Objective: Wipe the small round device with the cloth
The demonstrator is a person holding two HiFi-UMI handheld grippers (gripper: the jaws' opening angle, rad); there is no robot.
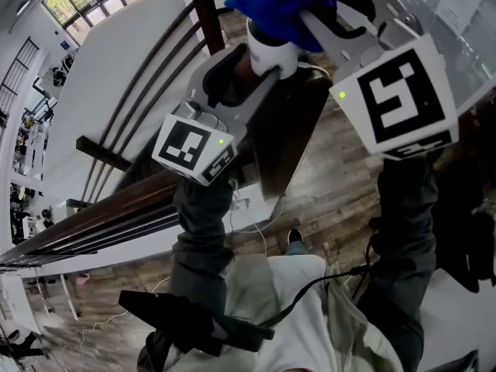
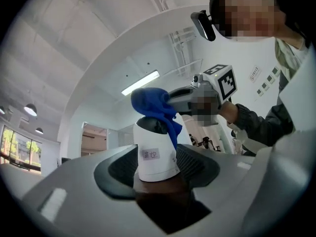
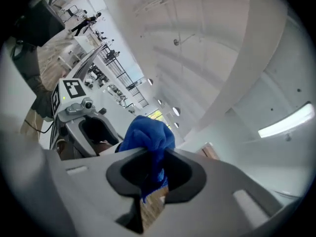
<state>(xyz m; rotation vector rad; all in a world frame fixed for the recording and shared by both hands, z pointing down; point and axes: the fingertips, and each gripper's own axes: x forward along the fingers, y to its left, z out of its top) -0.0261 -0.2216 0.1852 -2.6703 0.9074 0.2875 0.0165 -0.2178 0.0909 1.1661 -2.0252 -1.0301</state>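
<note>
The small round device [image 1: 273, 54], a white cylinder with a dark domed top [image 2: 154, 154], is held up in the air between the jaws of my left gripper [image 1: 262, 62], whose pads press on its sides [image 2: 157, 176]. A blue cloth [image 1: 277, 0] is bunched in my right gripper [image 1: 325, 10], which is shut on it [image 3: 153, 174]. The cloth [image 2: 154, 106] lies on the device's dark top and hangs down its right side. In the right gripper view the cloth [image 3: 148, 137] hides most of the device.
Both grippers are raised well above a wood-plank floor [image 1: 341, 200]. Dark wooden rails [image 1: 116, 208] run to the left, next to a white panel [image 1: 116, 60]. A dark board [image 1: 291, 130] stands below the grippers. A cable [image 1: 310, 289] hangs by my legs.
</note>
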